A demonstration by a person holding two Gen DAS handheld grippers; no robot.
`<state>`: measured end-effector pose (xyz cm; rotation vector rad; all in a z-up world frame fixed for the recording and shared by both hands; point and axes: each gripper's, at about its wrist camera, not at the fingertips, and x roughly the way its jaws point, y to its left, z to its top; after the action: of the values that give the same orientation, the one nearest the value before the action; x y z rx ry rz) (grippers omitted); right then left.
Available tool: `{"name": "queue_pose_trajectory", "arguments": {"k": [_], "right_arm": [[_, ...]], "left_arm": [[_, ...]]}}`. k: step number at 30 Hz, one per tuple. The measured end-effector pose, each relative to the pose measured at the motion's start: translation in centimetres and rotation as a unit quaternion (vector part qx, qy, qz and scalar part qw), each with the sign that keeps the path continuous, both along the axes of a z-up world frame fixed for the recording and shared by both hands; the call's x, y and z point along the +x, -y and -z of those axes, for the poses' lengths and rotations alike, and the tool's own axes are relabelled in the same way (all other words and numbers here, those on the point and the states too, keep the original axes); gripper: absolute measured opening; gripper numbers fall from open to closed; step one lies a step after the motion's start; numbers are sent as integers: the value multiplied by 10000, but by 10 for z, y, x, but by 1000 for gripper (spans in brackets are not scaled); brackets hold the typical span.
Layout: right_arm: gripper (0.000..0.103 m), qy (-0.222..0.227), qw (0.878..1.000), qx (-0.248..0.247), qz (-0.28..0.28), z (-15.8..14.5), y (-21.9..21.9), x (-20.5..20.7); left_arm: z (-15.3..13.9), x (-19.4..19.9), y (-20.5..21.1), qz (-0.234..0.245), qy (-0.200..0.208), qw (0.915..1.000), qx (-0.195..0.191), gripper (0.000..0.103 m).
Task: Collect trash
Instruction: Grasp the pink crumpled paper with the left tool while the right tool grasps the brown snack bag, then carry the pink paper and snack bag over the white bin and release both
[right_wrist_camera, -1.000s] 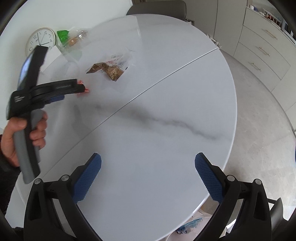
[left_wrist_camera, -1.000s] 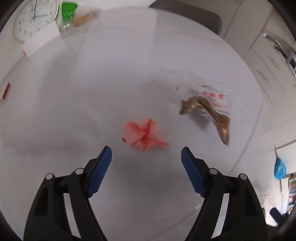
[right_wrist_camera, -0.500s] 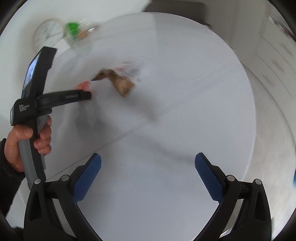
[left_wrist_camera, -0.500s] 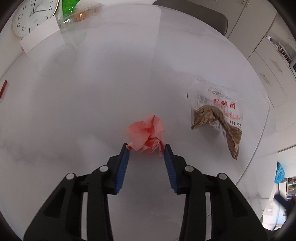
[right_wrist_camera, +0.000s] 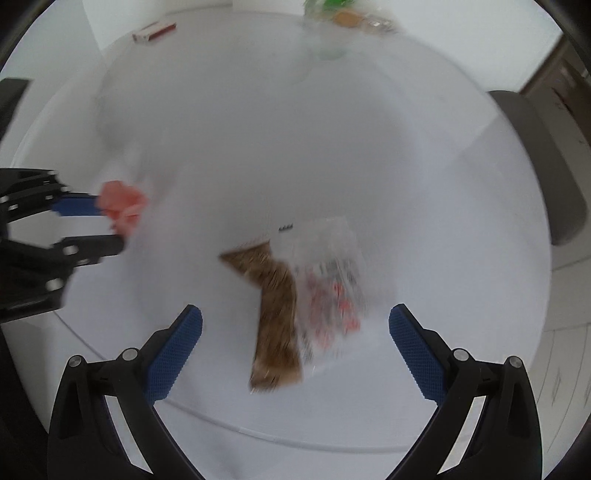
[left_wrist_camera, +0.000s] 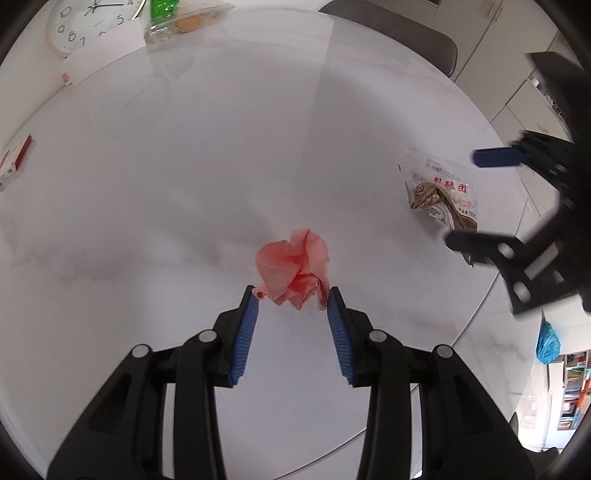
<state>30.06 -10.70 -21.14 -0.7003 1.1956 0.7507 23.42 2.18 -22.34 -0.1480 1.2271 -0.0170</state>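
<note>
1. The crumpled pink paper ball (left_wrist_camera: 295, 267) sits pinched at the blue ribbed fingertips (left_wrist_camera: 248, 314) of the left gripper (left_wrist_camera: 291, 299). Its lower folds are tucked between the pads, and whether it clears the white marble table (left_wrist_camera: 184, 184) cannot be told. It is creased and irregular, a darker red in the folds.
2. In the right wrist view the same ball (right_wrist_camera: 123, 206) is blurred to a soft pink smudge at the left gripper's tips (right_wrist_camera: 101, 225), near the left edge.
3. The left gripper is clenched on the paper ball, the jaws narrowed but not fully together.
4. The clear plastic snack wrapper (left_wrist_camera: 445, 195) lies flat on the table, well right of the ball. It is printed with red characters and has a brown, crinkled strip inside. Its lower end is hidden behind a dark finger of the right gripper (left_wrist_camera: 472, 201).
5. From the right wrist, the wrapper (right_wrist_camera: 295, 306) is smeared; its print is unreadable.
6. The right gripper (right_wrist_camera: 295, 325) stands wide and released, hanging above the wrapper with blue textured pads (right_wrist_camera: 413, 347) either side, apart from it.
7. At the far rim, a wall clock (left_wrist_camera: 88, 22) is cut off by the frame, beside a clear bag with green (left_wrist_camera: 173, 18). A red-and-white box (left_wrist_camera: 14, 158) lies at the left edge.
</note>
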Motion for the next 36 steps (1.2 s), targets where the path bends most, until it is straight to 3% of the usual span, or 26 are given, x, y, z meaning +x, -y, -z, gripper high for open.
{"name": "queue_pose_trajectory", "arguments": {"k": [10,13,15,17,20,23,26,29,32,36], "right_arm": [[99,-338,9993,40,138,24,-5,33],[83,-501,9985,29,220,31,-10,36],[80,-457,9985,37,314,30,-10,34],[70,-417,9978,118,496,26,-7,31],[55,-333,9948,375,890,17,-2,19],[49,-354,9886,690,1287,9,5,-2],[45,-343,9776,1143,1735,-7,17,-40],[45,-290,9588,1671,2278,-26,46,-88],[45,-280,9321,2122,2923,-44,82,-149],[45,-219,8873,2396,3934,-49,142,-247]], "left_arm": [[0,0,-8,-154,-20,9999,-49,38],[0,-1,-6,-141,16,9999,-27,38],[2,-9,-9,-136,39,9999,2,38],[1,-15,-9,-134,60,9999,9,38],[-4,-19,-11,-142,97,9999,-14,38],[-8,-23,-13,-73,139,9999,4,38],[-17,-37,-9,76,214,9997,64,38],[-33,-53,-3,323,330,9989,117,38],[-45,-79,9,659,414,9970,58,38],[-61,-122,43,1337,510,9897,-49,38]]}}
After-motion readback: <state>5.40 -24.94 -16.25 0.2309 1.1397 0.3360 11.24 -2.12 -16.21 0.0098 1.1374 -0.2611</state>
